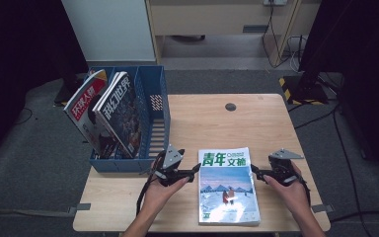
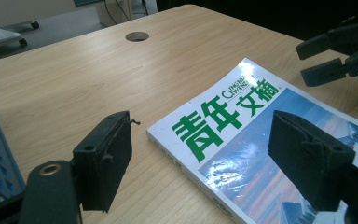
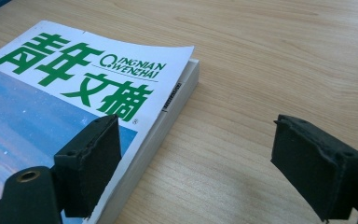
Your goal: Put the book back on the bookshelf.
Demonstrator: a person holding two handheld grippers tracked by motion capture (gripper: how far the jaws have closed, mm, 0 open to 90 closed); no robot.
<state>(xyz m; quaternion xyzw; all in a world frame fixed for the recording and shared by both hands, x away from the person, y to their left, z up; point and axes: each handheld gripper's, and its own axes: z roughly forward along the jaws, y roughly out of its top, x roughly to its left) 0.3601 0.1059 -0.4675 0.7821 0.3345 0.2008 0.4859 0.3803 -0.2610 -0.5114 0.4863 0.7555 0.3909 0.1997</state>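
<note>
A thick magazine [image 1: 227,185] with green characters on a white band and a blue snowy picture lies flat at the front middle of the wooden table [image 1: 256,123]. My left gripper [image 1: 196,170] is open at the magazine's upper left corner. In the left gripper view the magazine [image 2: 242,140] lies partly between the spread jaws of that gripper [image 2: 205,158], below them. My right gripper [image 1: 254,173] is open at the upper right edge. In the right gripper view the gripper [image 3: 203,163] straddles the spine edge of the magazine [image 3: 74,79]. Neither holds anything.
A blue slotted rack [image 1: 153,98] stands at the table's left and holds two leaning magazines, one red-titled [image 1: 84,106] and one dark [image 1: 121,113]. A round cable hole [image 1: 230,106] sits near the far edge. Bare wood lies behind the magazine.
</note>
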